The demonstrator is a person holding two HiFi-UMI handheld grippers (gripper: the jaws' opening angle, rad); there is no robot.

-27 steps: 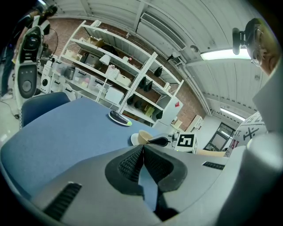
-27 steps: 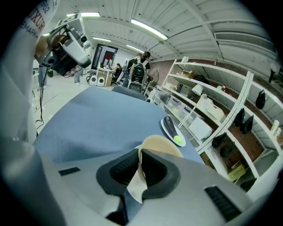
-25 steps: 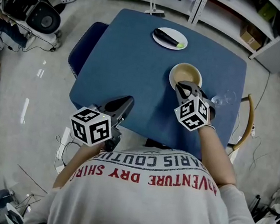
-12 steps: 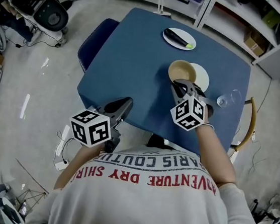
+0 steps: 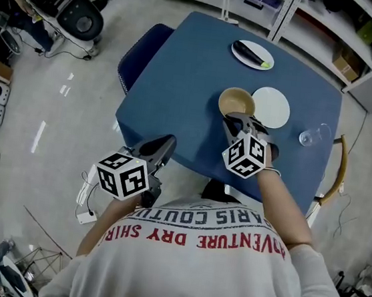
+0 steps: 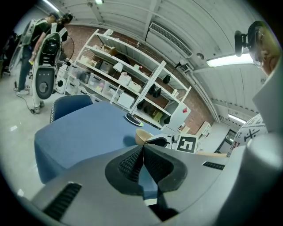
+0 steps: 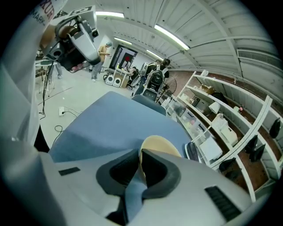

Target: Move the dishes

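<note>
A tan bowl (image 5: 237, 102) sits over the blue table (image 5: 180, 83), just left of an empty white plate (image 5: 270, 107). My right gripper (image 5: 239, 121) is shut on the bowl's near rim; in the right gripper view the rim (image 7: 140, 164) runs between the closed jaws and the bowl (image 7: 162, 145) rises beyond them. My left gripper (image 5: 162, 145) hangs shut and empty over the table's near left corner, its jaws pressed together (image 6: 142, 152). From there the bowl (image 6: 142, 136) shows tilted beside the right gripper's marker cube (image 6: 188, 144).
A white plate with a dark eggplant (image 5: 253, 54) lies at the table's far side. A clear glass (image 5: 313, 136) stands near the right edge. A blue chair (image 5: 138, 56) is at the table's left, a wooden chair (image 5: 340, 171) at its right. Shelving lines the back.
The bowl has moved left off the white plate in my right gripper, leaving the plate bare. The left gripper has stayed at the near left corner.
</note>
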